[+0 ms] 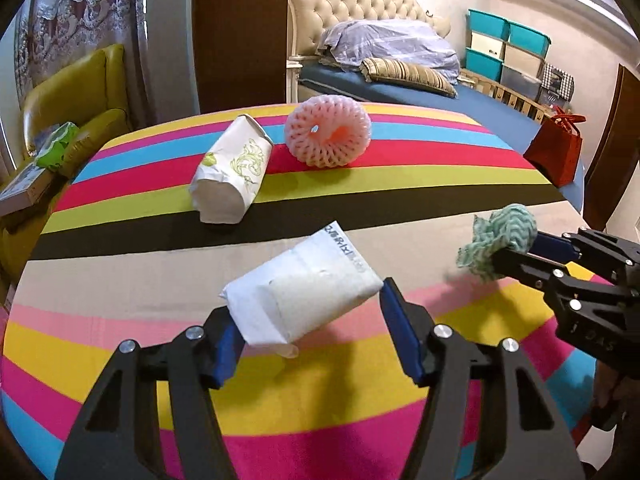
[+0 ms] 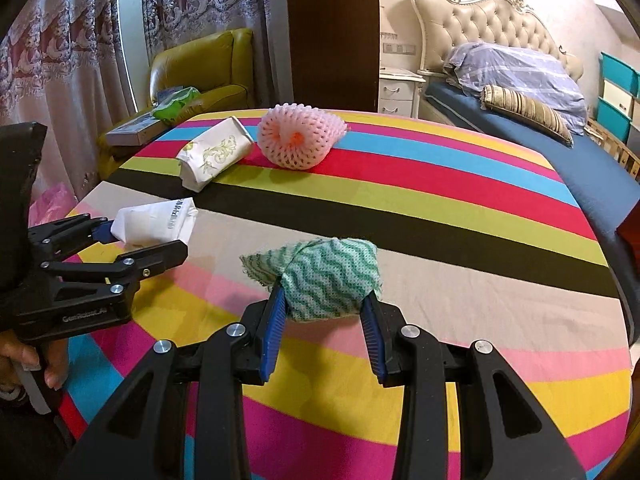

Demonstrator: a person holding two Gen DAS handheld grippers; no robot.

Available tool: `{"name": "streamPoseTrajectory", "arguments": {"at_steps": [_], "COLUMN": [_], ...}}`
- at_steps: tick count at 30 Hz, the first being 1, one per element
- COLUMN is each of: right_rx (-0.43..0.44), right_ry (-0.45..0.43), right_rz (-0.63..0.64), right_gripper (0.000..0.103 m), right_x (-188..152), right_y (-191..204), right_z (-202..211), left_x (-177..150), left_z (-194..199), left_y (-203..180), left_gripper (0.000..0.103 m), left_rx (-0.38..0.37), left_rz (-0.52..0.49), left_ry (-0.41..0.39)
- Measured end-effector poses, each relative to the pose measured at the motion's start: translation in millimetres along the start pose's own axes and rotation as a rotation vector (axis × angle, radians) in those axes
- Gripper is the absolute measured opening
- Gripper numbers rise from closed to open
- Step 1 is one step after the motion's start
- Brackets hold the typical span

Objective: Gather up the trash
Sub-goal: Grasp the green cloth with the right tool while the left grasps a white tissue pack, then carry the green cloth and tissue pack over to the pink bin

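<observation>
The white tissue pack (image 1: pixel 308 284) sits crosswise between the fingers of the left gripper (image 1: pixel 308 332), which is closed about halfway and pinches it at its ends, the pack lifted clear of the striped tablecloth (image 1: pixel 320 408) as far as its shadow suggests; the green wavy-patterned rag (image 2: pixel 328 276) bulges out ahead of the right gripper (image 2: pixel 326 320), whose jaws are squeezed nearly together on its bunched lower part; the right gripper is off to the left one's right, near but apart; farther ahead of both claws, well beyond reach, lie a crushed paper cup (image 1: pixel 232 172) on its side and, just to its right, a pink foam fruit net (image 1: pixel 328 136), both untouched; so the step in hand looks like carrying two pieces picked up together, with two pieces left; no bin shows in either view, so the next move calls for finding one and holding both grips firm on the way, the soft pack being the likelier to slip.
</observation>
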State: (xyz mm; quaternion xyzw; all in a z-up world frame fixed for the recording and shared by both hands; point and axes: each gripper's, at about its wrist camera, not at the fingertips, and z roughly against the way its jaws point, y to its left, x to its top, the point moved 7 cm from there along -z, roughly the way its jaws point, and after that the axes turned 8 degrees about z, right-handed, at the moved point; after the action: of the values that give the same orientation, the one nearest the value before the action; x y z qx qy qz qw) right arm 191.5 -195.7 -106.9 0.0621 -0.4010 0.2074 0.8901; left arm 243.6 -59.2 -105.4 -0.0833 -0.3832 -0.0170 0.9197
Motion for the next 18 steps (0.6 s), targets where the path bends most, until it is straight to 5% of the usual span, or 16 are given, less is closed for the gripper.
{"name": "streamPoseTrajectory", "arguments": {"at_steps": [18], "right_rx": [-0.001], "right_ry": [-0.07], "right_rz": [-0.064], "right_gripper": [0.035], "right_x": [-8.4], "right_y": [35.7], "right_z": [14.7], "left_x": [-39.7], "left_z": [48.1], "left_y": [21.8], "left_gripper": [0.062], "left_rx": [0.037], "left_rz": [0.056], "left_ry": [-0.098]}}
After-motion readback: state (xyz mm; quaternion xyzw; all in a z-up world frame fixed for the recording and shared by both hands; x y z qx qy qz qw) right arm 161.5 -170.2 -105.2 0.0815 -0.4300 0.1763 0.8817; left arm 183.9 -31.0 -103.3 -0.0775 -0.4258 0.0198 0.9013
